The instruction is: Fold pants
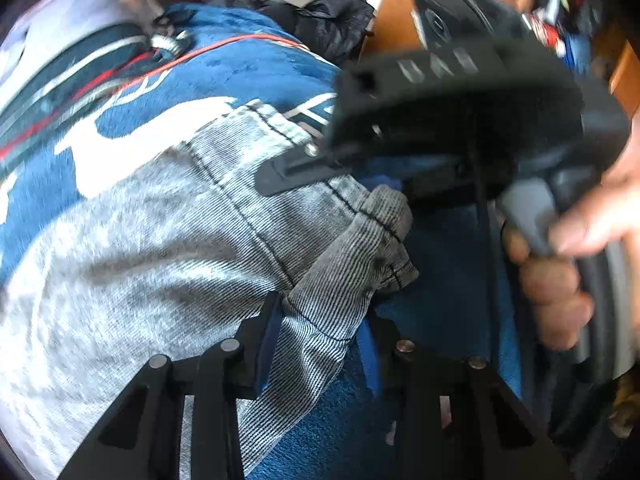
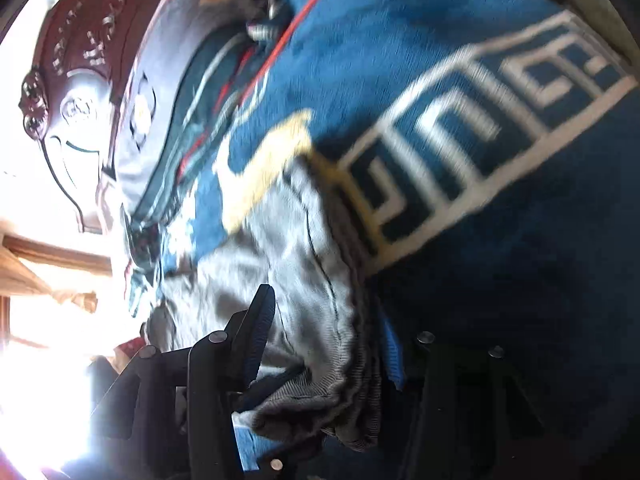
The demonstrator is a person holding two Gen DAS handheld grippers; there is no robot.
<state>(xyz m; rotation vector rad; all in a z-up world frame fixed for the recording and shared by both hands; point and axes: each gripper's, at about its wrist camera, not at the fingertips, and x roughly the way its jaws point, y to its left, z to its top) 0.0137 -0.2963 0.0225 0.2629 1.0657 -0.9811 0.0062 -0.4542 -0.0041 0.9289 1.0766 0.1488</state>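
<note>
Grey ribbed pants (image 1: 160, 248) lie on a blue patterned blanket (image 1: 248, 76). My left gripper (image 1: 320, 328) has its fingers closed on a bunched edge of the pants near the hem. The right gripper (image 1: 316, 168) shows in the left wrist view, held by a hand, with its finger over the pants' seam. In the right wrist view the right gripper (image 2: 324, 344) is shut on a gathered fold of the pants (image 2: 288, 248), which hang over the blanket (image 2: 400, 60).
A dark jacket (image 1: 316, 4) lies at the back of the bed. A carved wooden headboard (image 2: 76, 60) and a bright window (image 2: 36, 360) are to the left. A wooden cabinet (image 1: 420, 0) stands behind.
</note>
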